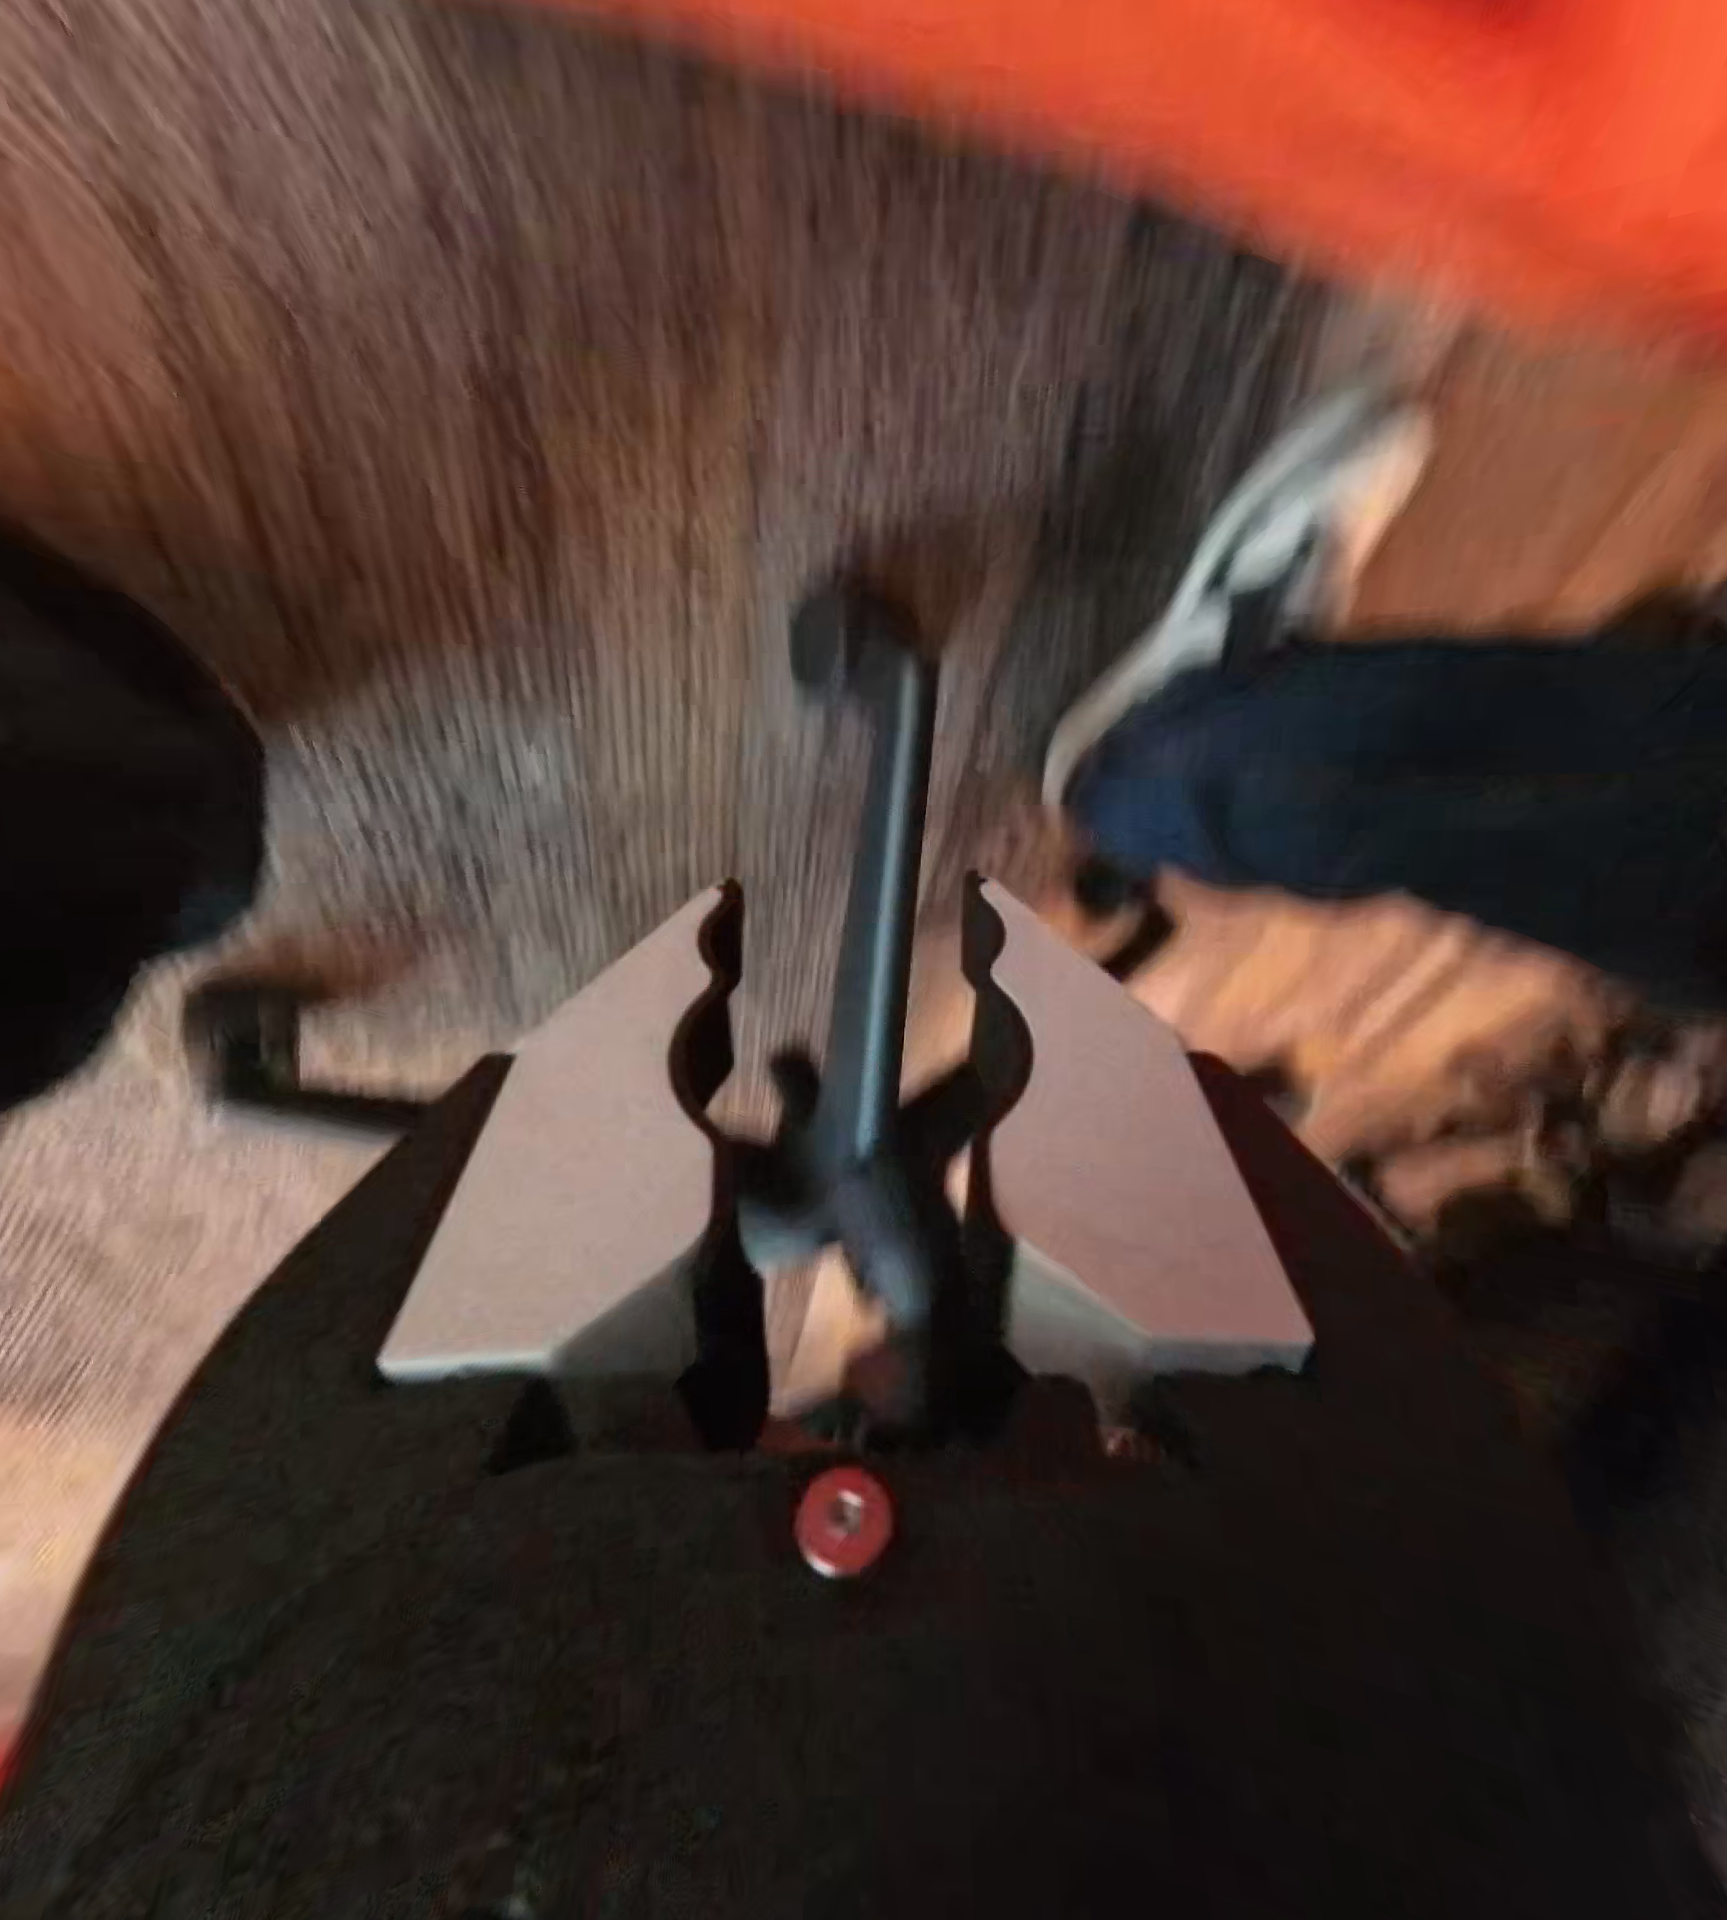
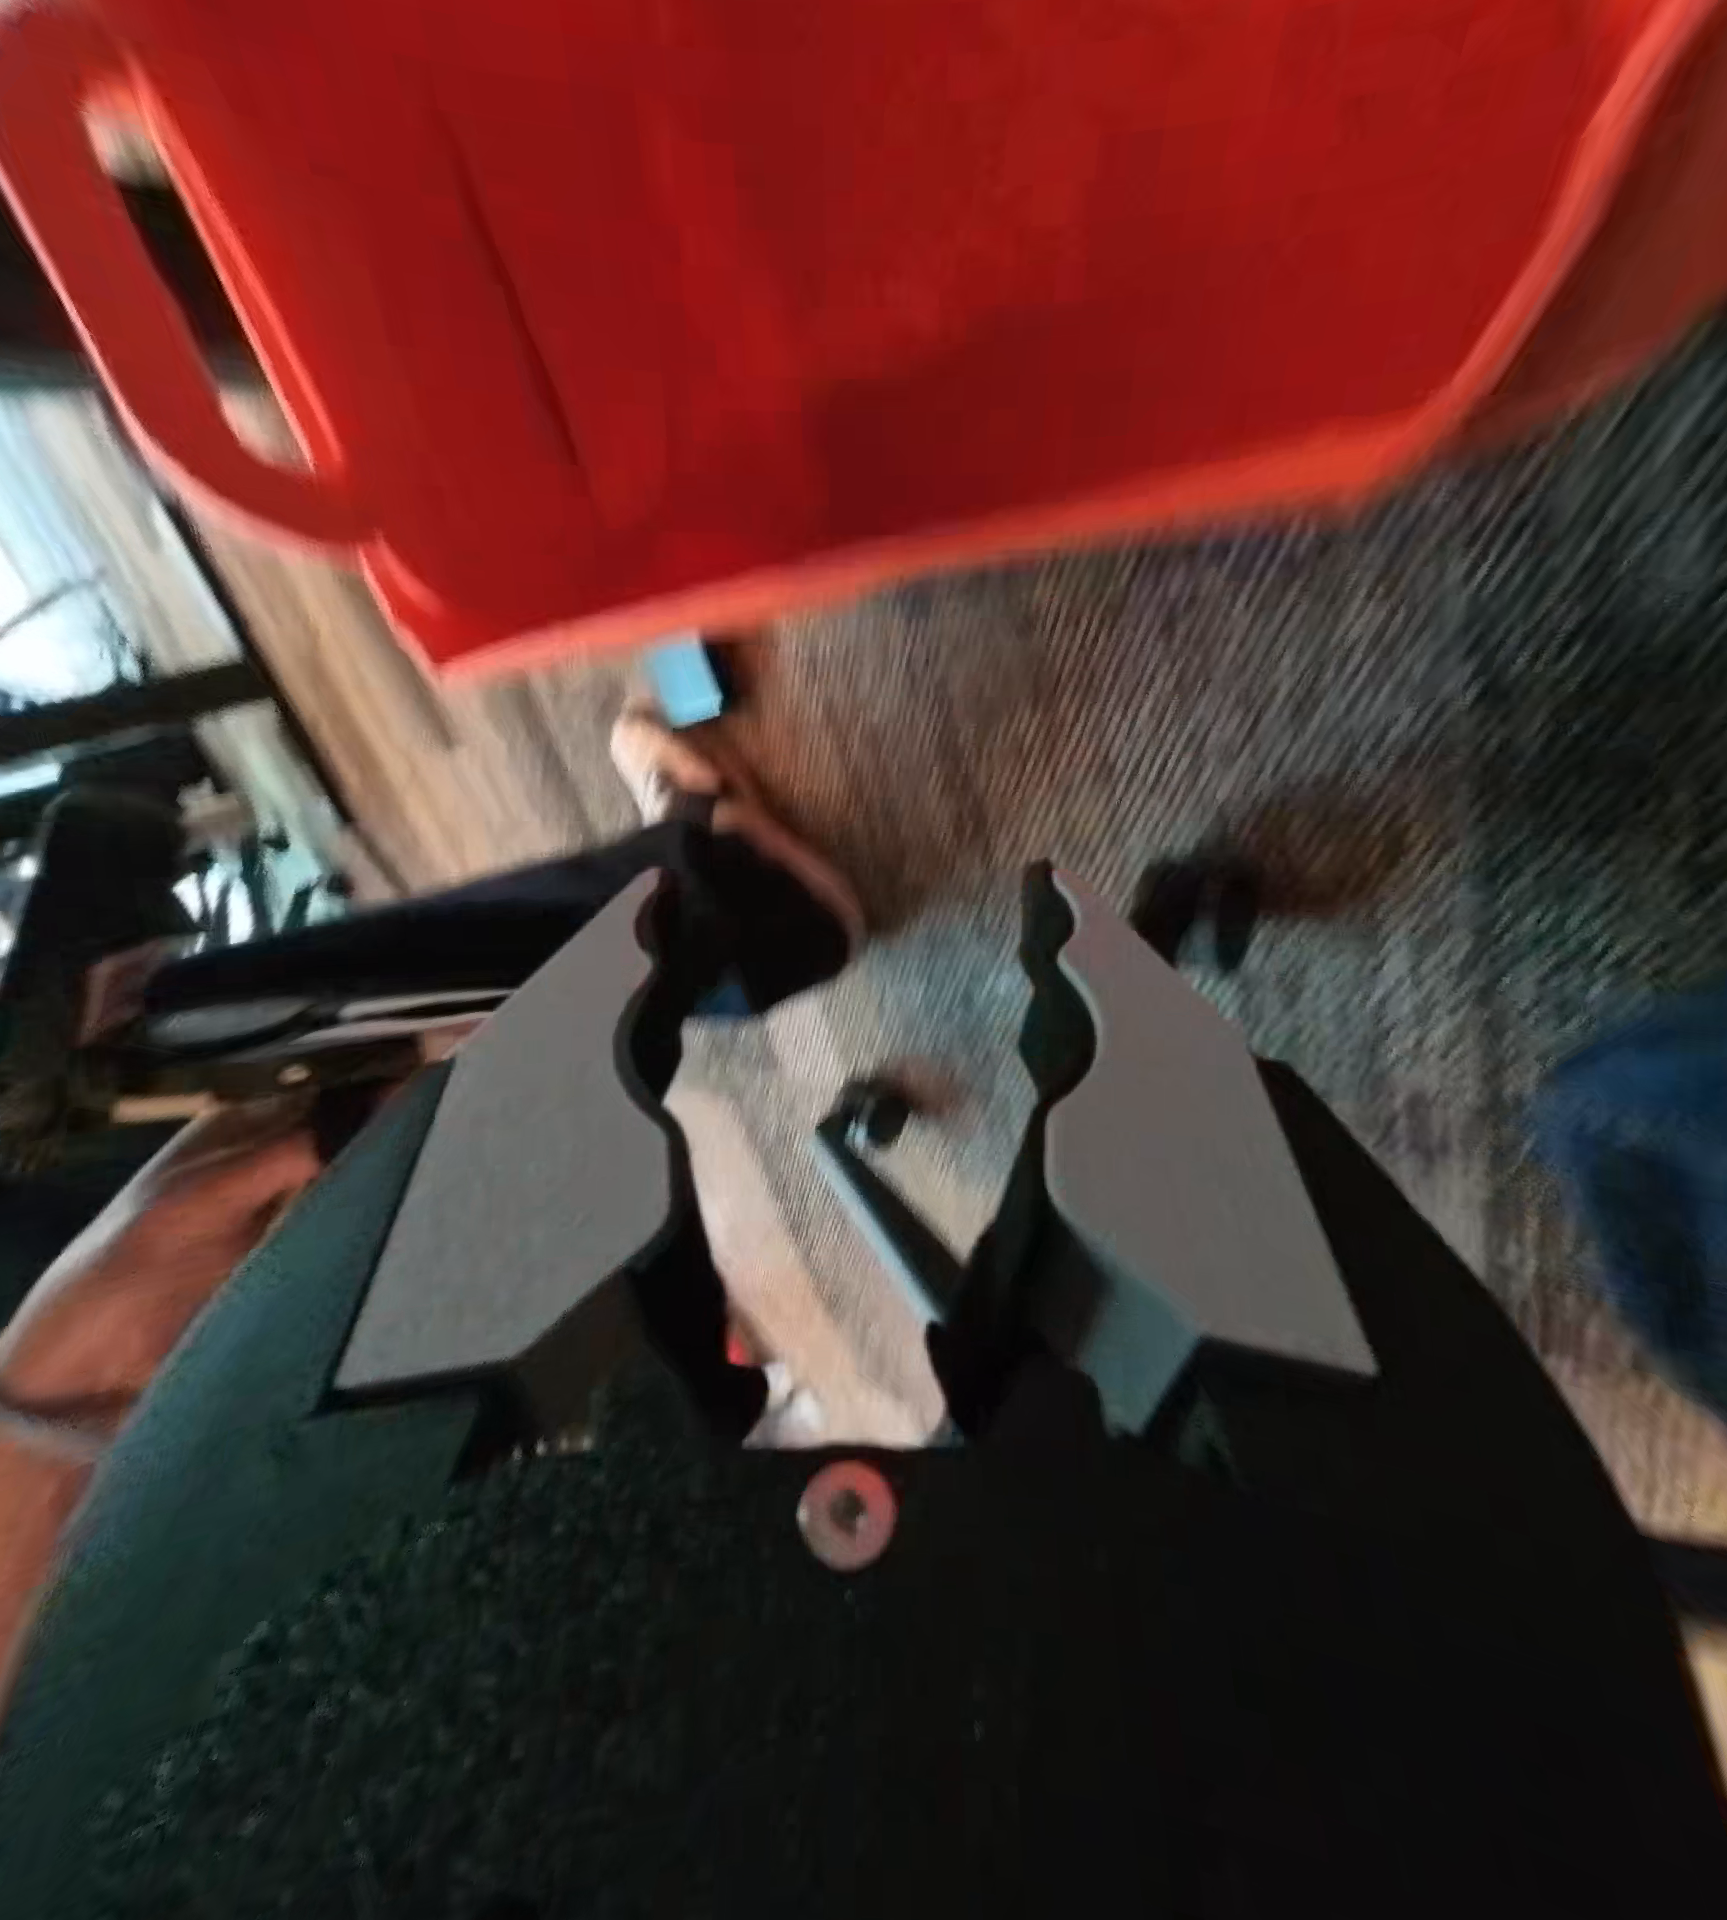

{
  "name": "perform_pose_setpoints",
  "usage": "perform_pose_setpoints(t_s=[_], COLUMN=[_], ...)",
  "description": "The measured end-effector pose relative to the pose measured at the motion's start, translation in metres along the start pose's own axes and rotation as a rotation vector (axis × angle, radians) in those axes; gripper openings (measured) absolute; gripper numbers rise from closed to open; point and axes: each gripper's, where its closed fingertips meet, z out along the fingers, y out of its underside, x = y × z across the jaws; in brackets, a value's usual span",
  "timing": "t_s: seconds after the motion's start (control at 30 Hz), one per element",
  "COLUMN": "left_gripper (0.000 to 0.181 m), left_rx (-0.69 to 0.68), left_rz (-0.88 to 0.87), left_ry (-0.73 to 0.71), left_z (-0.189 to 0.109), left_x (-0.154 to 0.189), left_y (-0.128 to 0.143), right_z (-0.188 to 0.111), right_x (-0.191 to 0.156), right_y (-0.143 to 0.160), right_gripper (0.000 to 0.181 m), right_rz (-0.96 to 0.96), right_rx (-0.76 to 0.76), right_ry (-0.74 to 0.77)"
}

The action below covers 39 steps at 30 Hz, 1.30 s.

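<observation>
Left claw (image 1: pixel 848 888) narrowly parted around dark rod (image 1: pixel 885 831) pointing straight ahead, grip unclear; right claw (image 2: pixel 848 878) wide, near red bin (image 2: pixel 838 260).

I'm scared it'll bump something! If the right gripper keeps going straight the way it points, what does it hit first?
Probably the grey carpet ahead of the open right gripper. The red bin sits above that line. Blur hides depth.

Right gripper (image 2: pixel 843 904) jaws apart, nothing between them. Red tub (image 2: pixel 838 291) far, above grey carpet (image 2: pixel 1254 748). Dark hex key (image 2: pixel 880 1174) lies on carpet between the fingers; view blurred.
</observation>
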Motion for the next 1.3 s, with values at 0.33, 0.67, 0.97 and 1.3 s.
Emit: perform_pose_setpoints(t_s=[0.33, 0.67, 0.97, 1.3], left_gripper=[0.042, 0.041, 0.041, 0.041], left_rx=[-0.227, 0.480, 1.229, 1.388], left_rz=[0.799, 0.936, 0.751, 0.579], left_ry=[-0.540, -0.468, -0.157, -0.180], left_z=[-0.035, -0.196, -0.424, -0.513], left_x=[0.013, 0.127, 0.186, 0.171], left_y=[0.113, 0.159, 0.139, 0.007], right_z=[-0.055, -0.211, -0.342, -0.357], right_x=[-0.090, -0.212, -0.304, -0.324], right_y=[0.126, 0.188, 0.147, -0.021], right_gripper=[0.060, 0.066, 0.071, 0.071], right_rz=[0.084, -0.856, -1.222, -1.205], right_rx=[0.022, 0.481, 0.634, 0.700], right_ry=[-0.284, -0.034, 0.003, 0.003])
